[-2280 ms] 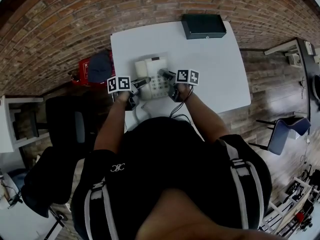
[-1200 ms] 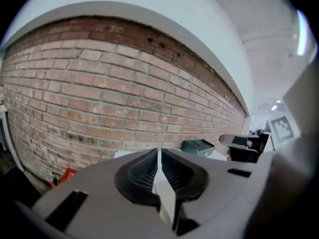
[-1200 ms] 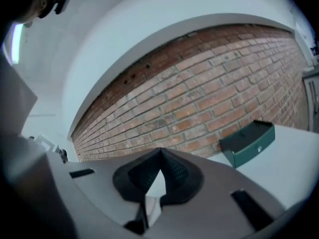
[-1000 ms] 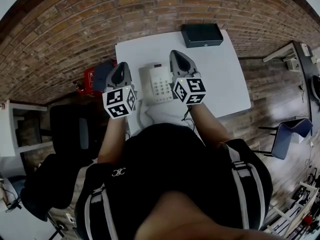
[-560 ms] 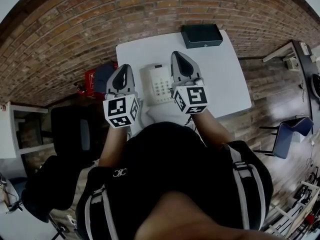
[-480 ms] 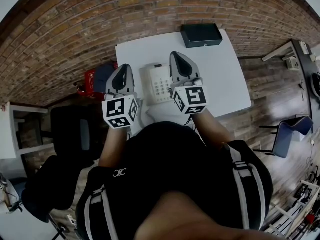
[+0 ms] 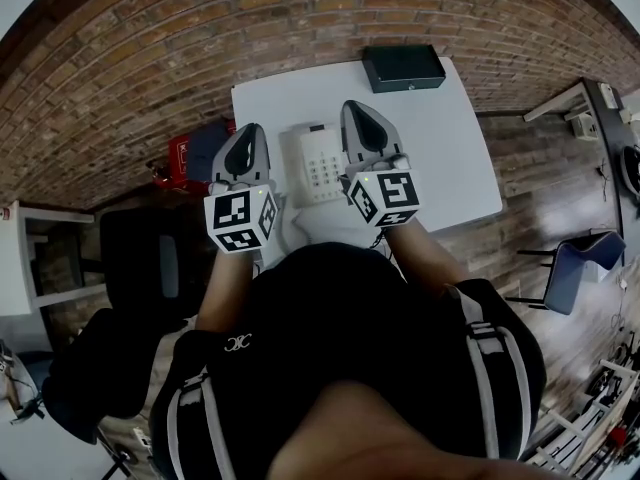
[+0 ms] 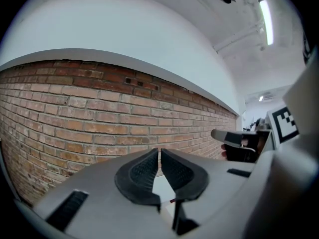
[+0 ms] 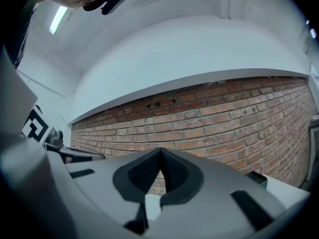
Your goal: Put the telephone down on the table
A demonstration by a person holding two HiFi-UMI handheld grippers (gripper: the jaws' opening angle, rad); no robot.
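A white rectangular table (image 7: 450, 158) stands with its far edge along a brick wall (image 7: 150, 78), over a floor of wooden planks (image 7: 530, 138) that shows past its right side. Two things lie on its top. A light-coloured desk telephone (image 7: 318, 163) lies flat near the middle of the table, a little to the left, keypad facing up and its long side running from near to far; its left and right edges are partly covered in the head view. A black, flat rectangular box (image 7: 404, 67) sits at the far right corner, just by the far edge, well apart from the telephone. The right half of the tabletop shows bare white surface.
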